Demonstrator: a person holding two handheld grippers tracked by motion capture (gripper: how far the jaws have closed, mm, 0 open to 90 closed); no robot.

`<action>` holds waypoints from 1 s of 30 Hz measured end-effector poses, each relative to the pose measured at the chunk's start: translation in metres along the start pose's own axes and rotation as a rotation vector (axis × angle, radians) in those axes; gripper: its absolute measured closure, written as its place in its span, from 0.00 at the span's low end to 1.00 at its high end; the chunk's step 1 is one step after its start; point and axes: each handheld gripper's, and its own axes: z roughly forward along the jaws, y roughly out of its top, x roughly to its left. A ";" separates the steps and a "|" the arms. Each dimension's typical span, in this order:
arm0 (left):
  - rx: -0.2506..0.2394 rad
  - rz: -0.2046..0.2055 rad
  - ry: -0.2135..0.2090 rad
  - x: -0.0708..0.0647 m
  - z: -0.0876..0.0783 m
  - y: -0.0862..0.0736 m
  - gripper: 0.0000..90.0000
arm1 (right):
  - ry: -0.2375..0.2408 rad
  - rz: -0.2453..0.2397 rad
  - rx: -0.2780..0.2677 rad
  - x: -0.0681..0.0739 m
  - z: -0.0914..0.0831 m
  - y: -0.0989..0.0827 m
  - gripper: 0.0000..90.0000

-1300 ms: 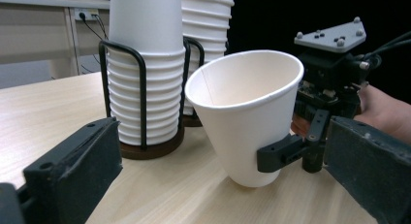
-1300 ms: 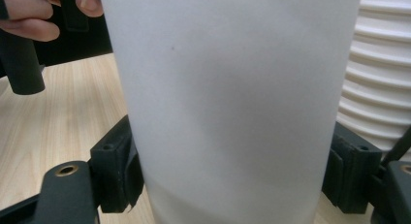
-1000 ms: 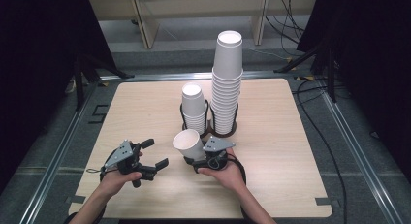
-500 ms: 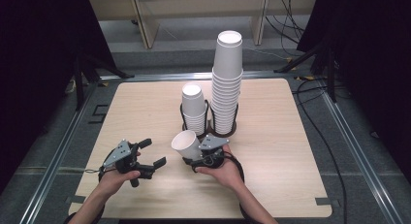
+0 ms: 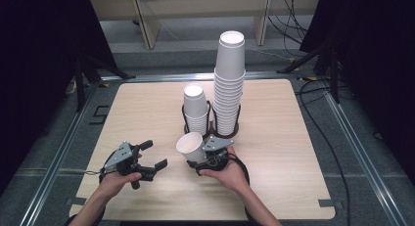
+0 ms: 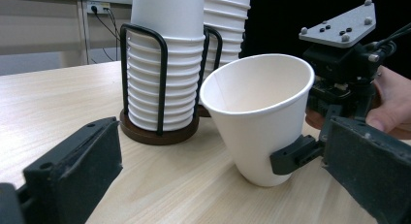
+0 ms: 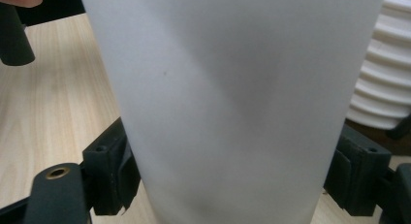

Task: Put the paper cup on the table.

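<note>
From above, the left gripper [image 5: 148, 157] sits at the near left of the pale wooden table [image 5: 293, 152], its two black jaws spread wide with only bare tabletop between them. Its own view adds what the high camera cannot: both jaws rise low at the bottom corners, well apart, and the single white paper cup [image 6: 257, 115] stands in the wide gap ahead of them, tilted, its open mouth leaning toward the camera and its narrow base down near the wood. No left jaw touches it.

That same view shows the right gripper [image 6: 310, 149] from the side, one dark finger pad [image 6: 293, 155] pressed against the cup's lower wall, with the person's right hand [image 6: 392, 105] behind it. In the high view the single cup [image 5: 191, 146] is just left of the right gripper [image 5: 198, 157] and the hand [image 5: 230, 172] wrapped round it.

The right gripper view looks straight at the cup wall [image 7: 232, 103], blurred by nearness, with one black jaw at each side of it, closed in on the cup at about its width.

Beyond the fingers stands a dark wire cup holder [image 5: 210, 121] with a short stack of white paper cups [image 5: 195, 106] on the left and a tall stack of white paper cups [image 5: 229, 84] on the right; the left gripper view shows the holder's round brown base [image 6: 160, 132] just behind the held cup.
</note>
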 end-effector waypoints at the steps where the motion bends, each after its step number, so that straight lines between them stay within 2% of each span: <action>1: -0.016 0.000 -0.018 0.000 0.002 -0.001 0.00 | -0.008 0.005 0.003 0.000 -0.001 -0.001 0.22; 2: 0.010 0.006 -0.004 0.000 0.000 -0.001 0.00 | -0.004 0.000 0.003 0.000 -0.002 -0.001 0.22; 3: 0.016 0.008 -0.004 -0.001 0.000 -0.002 0.00 | -0.003 -0.001 0.001 0.000 -0.003 -0.002 0.22; 4: 0.014 0.009 -0.003 -0.001 0.000 -0.002 0.00 | 0.000 0.004 0.002 0.000 -0.004 -0.003 0.22; 5: 0.005 0.006 -0.010 0.000 0.001 -0.003 0.00 | 0.022 0.000 -0.006 -0.001 -0.004 -0.004 0.22; 6: 0.004 0.006 -0.010 0.000 0.001 -0.003 0.00 | 0.000 0.007 0.007 0.000 -0.006 -0.004 0.22; 9: 0.015 0.009 -0.002 -0.001 -0.001 -0.002 0.00 | 0.000 0.003 0.008 -0.001 -0.008 -0.006 0.22; 10: 0.015 0.010 -0.002 -0.001 -0.001 -0.002 0.00 | 0.019 -0.003 0.001 -0.002 -0.008 -0.007 0.22; 11: 0.015 0.009 -0.002 -0.001 -0.001 -0.002 0.00 | 0.019 0.008 0.001 -0.001 -0.008 -0.008 0.22; 12: 0.016 0.007 -0.001 0.000 -0.001 -0.003 0.00 | -0.002 0.010 0.006 -0.001 -0.010 -0.008 0.21; 17: 0.002 0.005 -0.011 0.001 0.000 -0.006 0.00 | -0.008 -0.001 0.029 0.000 -0.014 -0.011 0.20; 19: 0.020 0.012 0.001 0.001 -0.002 -0.006 0.00 | -0.009 0.013 0.031 0.001 -0.014 -0.012 0.17; 22: 0.020 0.010 -0.001 0.001 -0.003 -0.007 0.00 | -0.001 0.020 0.047 0.001 -0.017 -0.012 0.17; 24: 0.032 0.016 0.004 0.001 -0.004 -0.008 0.00 | -0.013 0.025 0.046 0.001 -0.018 -0.012 0.17; 30: 0.042 0.018 0.009 0.000 -0.004 -0.009 0.00 | -0.016 -0.002 0.055 0.001 -0.027 -0.013 0.17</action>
